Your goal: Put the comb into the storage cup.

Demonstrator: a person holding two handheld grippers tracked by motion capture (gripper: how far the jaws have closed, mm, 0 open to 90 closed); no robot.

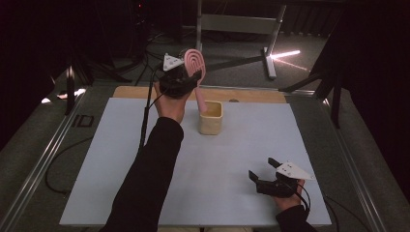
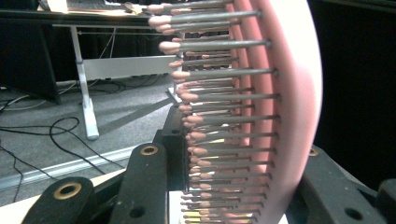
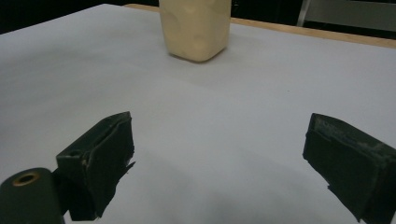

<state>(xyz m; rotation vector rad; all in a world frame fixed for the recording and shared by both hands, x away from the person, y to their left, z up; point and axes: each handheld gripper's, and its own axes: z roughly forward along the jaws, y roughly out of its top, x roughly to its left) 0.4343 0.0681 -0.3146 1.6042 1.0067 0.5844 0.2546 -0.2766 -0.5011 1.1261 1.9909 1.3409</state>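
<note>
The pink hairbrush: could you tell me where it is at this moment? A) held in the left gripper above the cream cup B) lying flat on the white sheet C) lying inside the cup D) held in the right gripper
A: the left gripper clamps the pink hairbrush, handle down toward the cream cup.

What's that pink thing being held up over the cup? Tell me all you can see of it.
It is a pink hairbrush, plastic by its look. Its oval, slotted head is up, and the handle slants down toward the cream cup; whether its tip is inside the cup I cannot tell. Rows of thin grey pins with pink ball tips stick out of the head. The left gripper is shut on it at the head, lifting it off the table.
</note>
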